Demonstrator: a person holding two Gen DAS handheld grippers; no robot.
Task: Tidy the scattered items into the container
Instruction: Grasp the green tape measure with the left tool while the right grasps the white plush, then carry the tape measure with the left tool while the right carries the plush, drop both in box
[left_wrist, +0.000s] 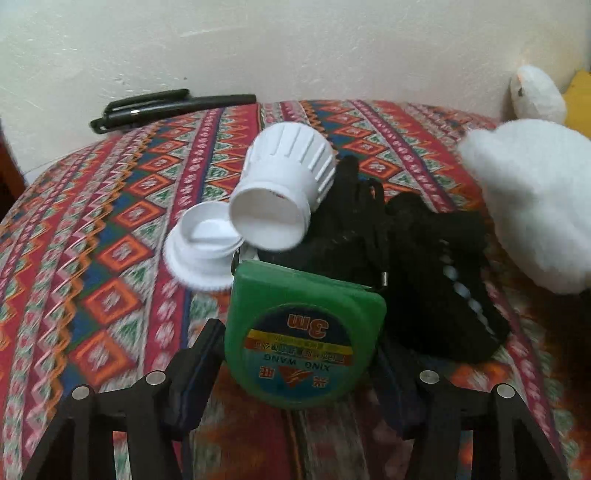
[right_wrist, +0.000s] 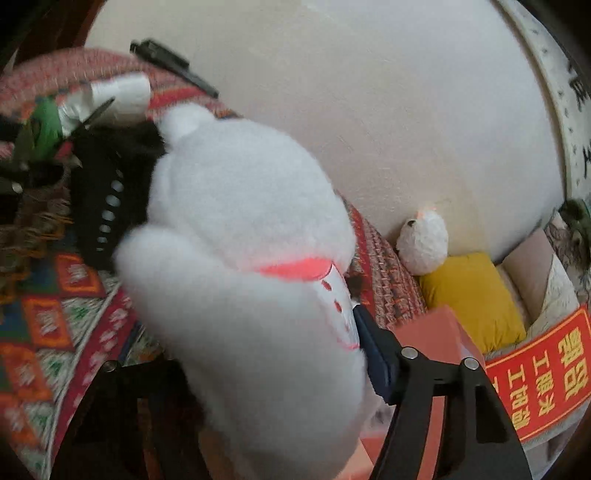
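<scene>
Green tape measure (left_wrist: 303, 336) clamped in left hand-held gripper (left_wrist: 295, 354), white plush toy (right_wrist: 251, 266) clamped in right hand-held gripper (right_wrist: 258, 350)

I see a surface covered by a red, orange, green and blue geometric-patterned woven cloth (left_wrist: 110, 229). Near its far edge by the wall lie two black pens (left_wrist: 173, 105). Mid-cloth sits a white ribbed plastic jar (left_wrist: 284, 184) tipped on its side, its white screw lid (left_wrist: 201, 254) just beside, touching a heap of black fabric (left_wrist: 424, 273). A white plush toy (left_wrist: 535, 199) rests at the right.
</scene>
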